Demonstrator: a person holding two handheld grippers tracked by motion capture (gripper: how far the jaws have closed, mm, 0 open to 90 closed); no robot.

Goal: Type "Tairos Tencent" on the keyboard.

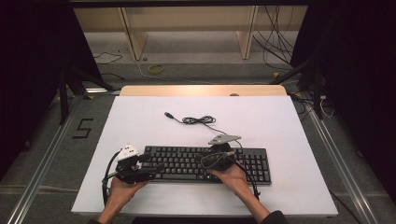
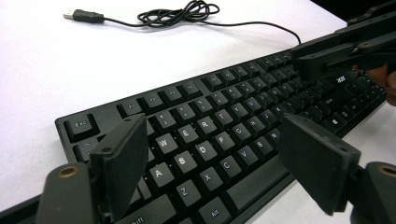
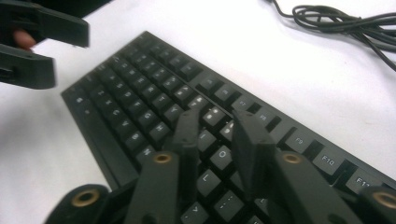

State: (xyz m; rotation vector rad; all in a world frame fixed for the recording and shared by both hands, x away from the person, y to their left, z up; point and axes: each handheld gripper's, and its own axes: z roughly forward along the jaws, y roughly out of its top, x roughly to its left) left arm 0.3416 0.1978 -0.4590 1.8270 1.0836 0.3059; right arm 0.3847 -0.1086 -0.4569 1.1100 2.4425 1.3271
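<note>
**Both grippers poised over the keyboard**

The right gripper (image 3: 212, 135) has its jaws slightly parted, empty, tips just above the keys, seemingly to tap one. The left gripper (image 2: 215, 158), jaws spread wide, hovers at nine o'clock. The keyboard (image 1: 205, 163) is black, at six o'clock on the table (image 1: 140, 121); its cable (image 1: 198, 120) coils toward twelve.

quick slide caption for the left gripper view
Open left tongs hover over a black keyboard, its coiled USB cable behind.
</note>
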